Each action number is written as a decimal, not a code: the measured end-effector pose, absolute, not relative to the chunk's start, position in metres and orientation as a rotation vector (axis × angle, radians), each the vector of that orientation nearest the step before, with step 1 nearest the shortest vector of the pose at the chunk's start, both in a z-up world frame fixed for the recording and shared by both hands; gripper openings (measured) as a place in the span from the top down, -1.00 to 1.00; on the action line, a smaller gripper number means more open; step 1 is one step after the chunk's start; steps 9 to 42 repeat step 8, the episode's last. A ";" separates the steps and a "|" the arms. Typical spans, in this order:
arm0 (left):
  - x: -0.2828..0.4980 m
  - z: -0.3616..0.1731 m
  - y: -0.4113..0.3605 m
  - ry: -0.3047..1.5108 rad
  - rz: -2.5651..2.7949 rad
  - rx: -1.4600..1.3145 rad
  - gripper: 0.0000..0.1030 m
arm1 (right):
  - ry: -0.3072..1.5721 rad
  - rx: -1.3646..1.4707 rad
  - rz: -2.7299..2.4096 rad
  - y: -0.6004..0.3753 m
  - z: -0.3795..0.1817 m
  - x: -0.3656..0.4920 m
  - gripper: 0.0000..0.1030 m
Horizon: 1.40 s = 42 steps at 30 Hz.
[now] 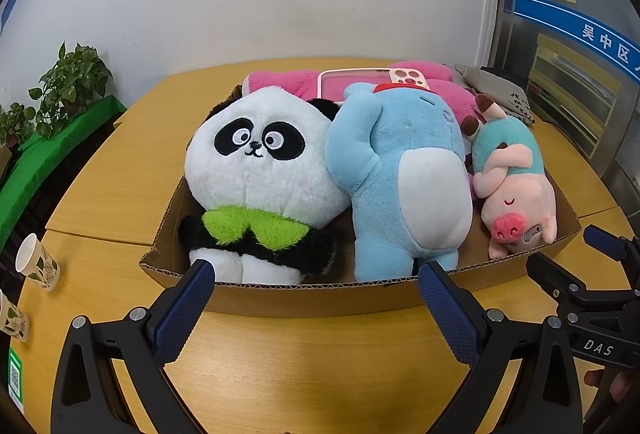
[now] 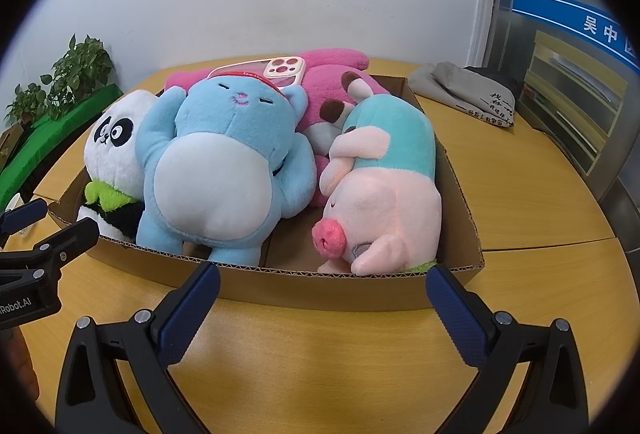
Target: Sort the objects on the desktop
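Four plush toys fill one cardboard box (image 1: 304, 294) on the wooden table (image 1: 320, 362): a panda (image 1: 260, 170) with a green bow at the left, a blue plush (image 1: 404, 174) lying on its back in the middle, a pink pig (image 1: 516, 190) in a teal top at the right, head toward the near wall, and a bright pink plush (image 1: 280, 82) stretched along the far side beneath the others. One phone case (image 1: 360, 82), pink-rimmed with a clear back, rests on that pink plush, partly hidden behind the blue plush's head. Both grippers hover over the table just short of the box's near wall, well apart from any toy: the left gripper (image 1: 316, 278) has its fingers spread wide and holds nothing, and the right gripper (image 2: 324, 276) is likewise spread and empty, facing the pig and the blue plush. Two paper cups (image 1: 38, 262) stand at the table's far left edge. One folded grey cloth (image 2: 468, 90) lies on the table to the right of the box, beyond it. Potted plants (image 1: 68, 82) line the left wall.
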<state>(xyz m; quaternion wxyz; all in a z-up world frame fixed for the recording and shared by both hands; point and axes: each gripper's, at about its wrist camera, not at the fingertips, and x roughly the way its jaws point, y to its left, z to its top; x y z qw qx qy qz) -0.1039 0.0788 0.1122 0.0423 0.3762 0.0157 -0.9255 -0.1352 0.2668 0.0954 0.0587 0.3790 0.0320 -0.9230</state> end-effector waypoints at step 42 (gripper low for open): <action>-0.096 0.112 0.082 0.012 -2.825 1.092 -0.99 | 0.095 1.150 -2.795 0.266 0.095 -0.136 -0.99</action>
